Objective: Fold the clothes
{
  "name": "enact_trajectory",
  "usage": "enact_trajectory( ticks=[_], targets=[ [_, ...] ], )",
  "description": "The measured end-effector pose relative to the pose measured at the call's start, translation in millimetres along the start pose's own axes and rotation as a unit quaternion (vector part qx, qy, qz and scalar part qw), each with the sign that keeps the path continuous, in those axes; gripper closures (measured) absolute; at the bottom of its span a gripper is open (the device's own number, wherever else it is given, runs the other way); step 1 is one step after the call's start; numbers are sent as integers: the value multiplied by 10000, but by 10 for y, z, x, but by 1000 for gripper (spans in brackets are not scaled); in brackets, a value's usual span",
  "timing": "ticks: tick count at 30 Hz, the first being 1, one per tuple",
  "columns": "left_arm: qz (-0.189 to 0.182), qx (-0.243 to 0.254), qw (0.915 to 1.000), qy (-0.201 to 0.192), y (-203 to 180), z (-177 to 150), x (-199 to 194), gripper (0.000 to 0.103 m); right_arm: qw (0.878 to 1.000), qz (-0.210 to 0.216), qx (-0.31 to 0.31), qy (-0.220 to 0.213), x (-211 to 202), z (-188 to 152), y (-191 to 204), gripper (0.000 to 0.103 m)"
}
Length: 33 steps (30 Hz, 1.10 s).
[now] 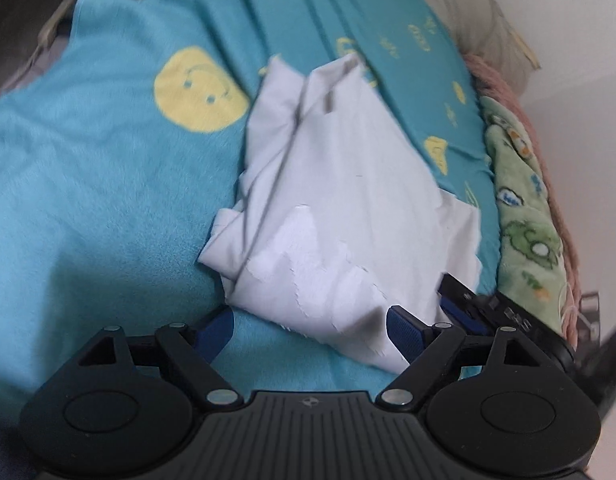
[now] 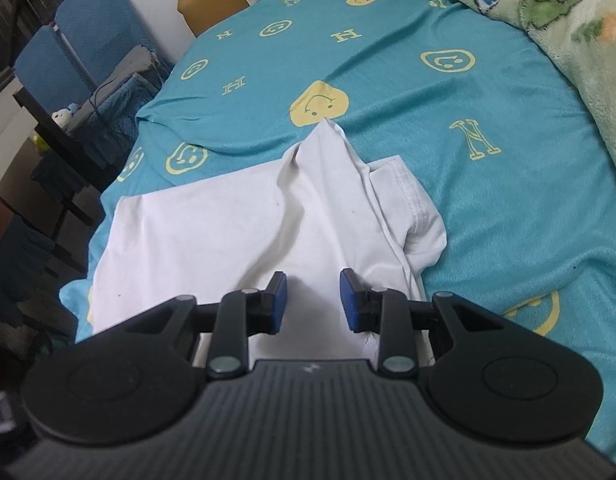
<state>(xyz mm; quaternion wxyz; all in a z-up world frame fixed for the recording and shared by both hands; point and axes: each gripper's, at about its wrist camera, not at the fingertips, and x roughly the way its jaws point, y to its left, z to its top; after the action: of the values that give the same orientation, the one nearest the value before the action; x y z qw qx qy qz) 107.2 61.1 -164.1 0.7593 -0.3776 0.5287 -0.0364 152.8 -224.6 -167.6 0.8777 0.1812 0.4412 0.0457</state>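
A white garment [image 1: 328, 208] lies partly folded on the teal bedsheet [image 1: 88, 184]. My left gripper [image 1: 310, 328] is open, its blue pads wide apart at the garment's near corner, which lies between them. The view is blurred. In the right wrist view the same white garment [image 2: 236, 224] lies spread with a bunched ridge and a folded sleeve at the right. My right gripper [image 2: 310, 300] is open just above the garment's near part, holding nothing. The right gripper also shows in the left wrist view [image 1: 492, 312] at the garment's right edge.
The teal sheet [image 2: 468, 160] with yellow smiley faces covers the bed. A green plush blanket [image 2: 568, 20] lies along the far right side. Blue chairs [image 2: 80, 40] with cloths and a dark table stand off the bed's left edge. A white wall [image 1: 580, 160] is beside the bed.
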Motion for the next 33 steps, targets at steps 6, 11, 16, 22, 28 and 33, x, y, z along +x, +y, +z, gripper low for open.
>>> enact_trajectory(
  ticks=[6, 11, 16, 22, 28, 33],
  targets=[
    [-574, -623, 9957, -382, 129, 173, 103, 16, 10000, 19, 62, 2, -1, -2, -12, 72],
    [-479, -879, 9935, -549, 226, 162, 63, 51, 9967, 381, 718, 67, -115, 26, -126, 71],
    [-648, -878, 9912, -751, 245, 128, -17, 75, 9771, 1189, 1755, 163, -338, 25, -266, 50],
    [-948, -679, 9884, -972, 102, 79, -132, 78, 9133, 2580, 3086, 643, -449, -319, -286, 14],
    [-819, -1212, 9876, -568, 217, 106, 68, 61, 8739, 2607, 3879, 1337, -119, -800, -180, 13],
    [-947, -1287, 9856, -560, 209, 153, 152, 64, 8631, 2493, 4164, 1395, 49, -883, -154, 13]
  ],
)
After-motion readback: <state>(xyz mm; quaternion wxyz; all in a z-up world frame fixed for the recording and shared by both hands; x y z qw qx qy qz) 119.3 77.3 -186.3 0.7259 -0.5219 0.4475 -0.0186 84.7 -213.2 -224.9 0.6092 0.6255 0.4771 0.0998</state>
